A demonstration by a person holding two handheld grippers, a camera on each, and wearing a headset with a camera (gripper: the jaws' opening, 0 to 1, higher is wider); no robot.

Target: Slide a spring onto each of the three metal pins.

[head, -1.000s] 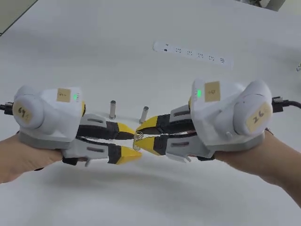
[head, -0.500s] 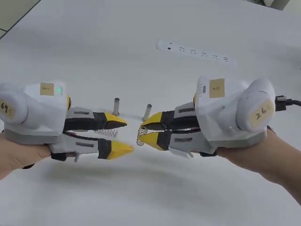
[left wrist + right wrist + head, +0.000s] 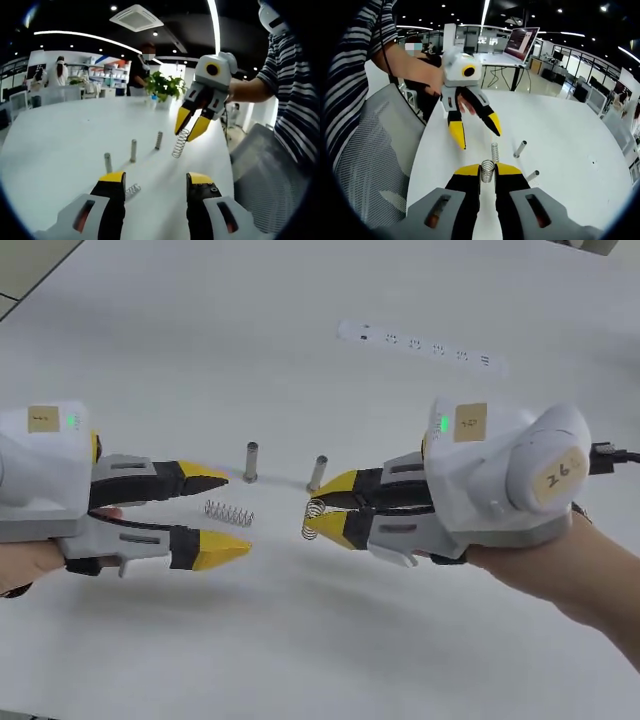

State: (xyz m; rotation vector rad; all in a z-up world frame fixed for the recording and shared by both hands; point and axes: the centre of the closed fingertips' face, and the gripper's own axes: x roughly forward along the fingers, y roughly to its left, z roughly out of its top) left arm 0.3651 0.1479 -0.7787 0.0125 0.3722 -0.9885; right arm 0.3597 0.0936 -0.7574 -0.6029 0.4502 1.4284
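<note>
Right tongs (image 3: 314, 516) are clenched on the held spring (image 3: 487, 169), gripped near one end with the rest of the coil sticking out past the tips. Left tongs (image 3: 156, 176) are released and carry nothing. Their jaws straddle the loose spring (image 3: 229, 512), which lies flat on the bench (image 3: 300, 640); no contact that I can see.

Head view: near pin (image 3: 317, 474) is bare, at 12 o'clock from the held spring and just beside it. Second pin (image 3: 251, 462) is bare, at 12 o'clock from the loose spring. In the left gripper view the third pin (image 3: 159, 140) is furthest out and looks ribbed. It may already carry a spring, can't confirm.

My read: the step in hand is getting the held spring over the near pin.

Risks:
- The grip covers few coils, so the spring can swivel in the tongs. With the bore off-axis it would catch on the pin top, then buckle or pop out.
- The pins look free-standing, so a side push from tongs or spring could tip one.
- The loose spring is round and unrestrained. Left tongs closing off-centre would squirt it out or roll it away.
- Both tongs work near each other. A tip clash could knock the held spring free.
</note>
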